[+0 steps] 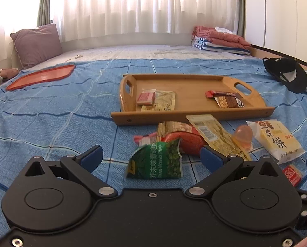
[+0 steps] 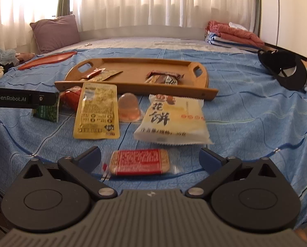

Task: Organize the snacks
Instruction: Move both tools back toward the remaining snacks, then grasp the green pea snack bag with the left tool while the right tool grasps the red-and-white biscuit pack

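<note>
Left gripper [image 1: 151,154] spread wide around the green wasabi-pea packet [image 1: 156,162], nothing pinched; right gripper [image 2: 150,157] equally wide over the red-labelled biscuit pack [image 2: 139,162]. Risk here: the crumpled pea packet could slip or fold away, and the near-touching pile beyond it, with the jelly cup [image 2: 129,108], could get nudged. Farther off, the wooden tray [image 1: 194,116] shows a raised near rim to clear, with bare room mid-tray.

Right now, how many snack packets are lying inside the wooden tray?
4. On the wooden tray left side, a small red packet lies on a pale sachet; on the right, a red bar wrapper overlaps a brown nut packet. Others may hide underneath.
</note>
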Tool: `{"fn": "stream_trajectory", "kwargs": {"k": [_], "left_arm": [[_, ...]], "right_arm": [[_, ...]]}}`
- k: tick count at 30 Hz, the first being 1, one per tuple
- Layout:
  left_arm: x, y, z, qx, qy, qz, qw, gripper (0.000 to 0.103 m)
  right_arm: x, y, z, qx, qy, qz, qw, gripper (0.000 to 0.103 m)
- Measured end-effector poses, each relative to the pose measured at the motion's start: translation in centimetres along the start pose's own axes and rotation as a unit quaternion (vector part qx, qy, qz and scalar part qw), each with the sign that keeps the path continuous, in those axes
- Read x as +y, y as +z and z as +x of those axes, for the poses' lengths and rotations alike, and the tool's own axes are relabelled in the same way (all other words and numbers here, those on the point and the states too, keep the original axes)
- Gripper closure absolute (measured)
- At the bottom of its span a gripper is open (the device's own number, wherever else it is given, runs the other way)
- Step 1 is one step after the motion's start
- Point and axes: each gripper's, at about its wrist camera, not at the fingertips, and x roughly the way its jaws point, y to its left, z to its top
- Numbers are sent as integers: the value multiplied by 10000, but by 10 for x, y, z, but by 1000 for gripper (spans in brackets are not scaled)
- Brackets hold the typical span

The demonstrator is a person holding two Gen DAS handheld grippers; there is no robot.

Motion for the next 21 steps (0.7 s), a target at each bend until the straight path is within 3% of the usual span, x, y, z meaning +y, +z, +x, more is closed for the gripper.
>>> {"fn": "stream_trajectory", "kwargs": {"k": [13,21], "left_arm": [[-5,-6,12,137,-7,-181,9997,3],[-2,-10,20,333,-152,-507,9980,15]], "right_arm": [[9,-6,13,191,-112,-69,9997,0],[13,-10,15,146,-207,-23,9997,0]]}}
